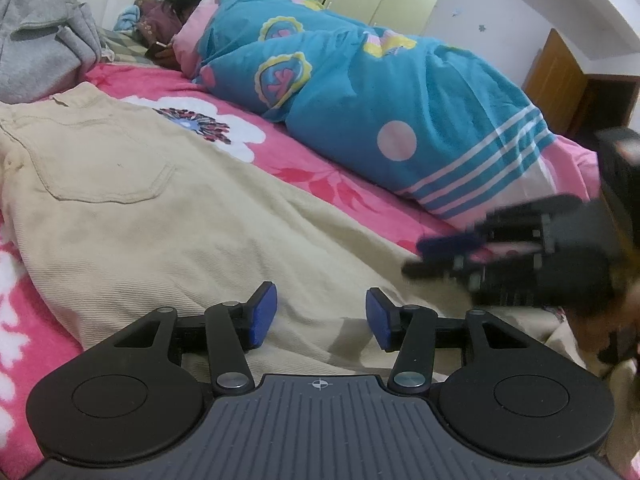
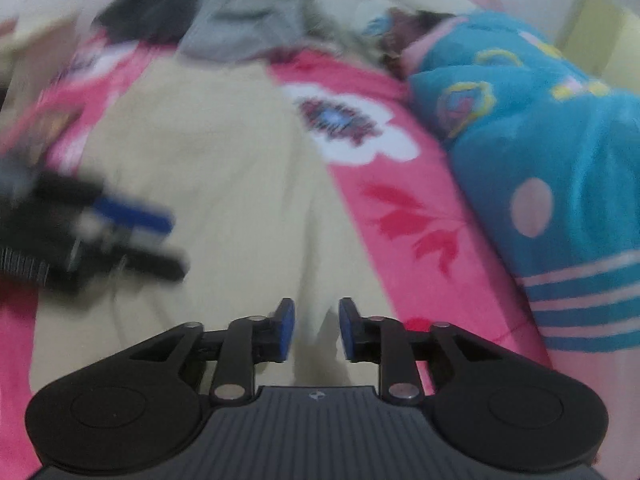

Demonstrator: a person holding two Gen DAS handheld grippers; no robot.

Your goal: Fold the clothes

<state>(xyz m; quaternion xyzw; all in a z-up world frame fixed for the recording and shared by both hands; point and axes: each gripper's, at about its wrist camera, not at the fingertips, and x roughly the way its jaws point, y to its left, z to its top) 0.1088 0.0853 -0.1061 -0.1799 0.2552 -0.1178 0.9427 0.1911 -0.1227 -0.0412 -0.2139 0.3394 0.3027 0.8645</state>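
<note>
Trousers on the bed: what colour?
Plain beige trousers, back pocket visible; clearest in the left wrist view.

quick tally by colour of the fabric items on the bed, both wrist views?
Beige: 1, the trousers spread flat
Grey: 1, a crumpled garment near the headboard
Black: 1, a dark garment, blurred
Blue: 1, the patterned quilt over a lying person
Pink: 1, the flowered bedspread underneath
Total: 5

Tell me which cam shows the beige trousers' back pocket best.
Left wrist view: the back pocket on the beige trousers is sharp, stitching visible. Right wrist view is motion-blurred; the trousers show, no pocket discernible.
</note>
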